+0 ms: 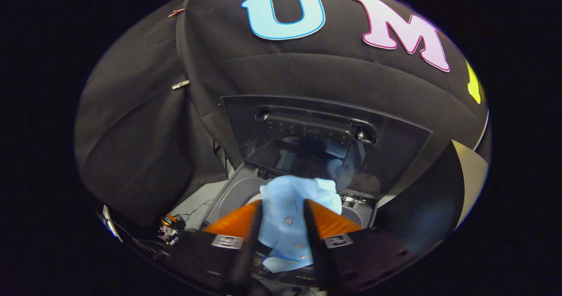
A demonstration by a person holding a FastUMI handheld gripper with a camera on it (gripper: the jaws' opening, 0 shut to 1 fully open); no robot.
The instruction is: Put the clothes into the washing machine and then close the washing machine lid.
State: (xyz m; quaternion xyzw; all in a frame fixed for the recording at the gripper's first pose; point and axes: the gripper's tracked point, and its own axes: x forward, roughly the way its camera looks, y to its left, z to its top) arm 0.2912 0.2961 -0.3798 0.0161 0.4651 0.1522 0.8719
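light blue buttoned shirt (287,208) hangs bunched over the washing machine (232,195) opening (lid (325,142) raised upright).

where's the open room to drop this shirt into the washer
The gripper is shut on the light blue shirt. Free room: the washer opening, bordered by its grey rim and the raised lid behind. Crowded: the cables beside the washer.
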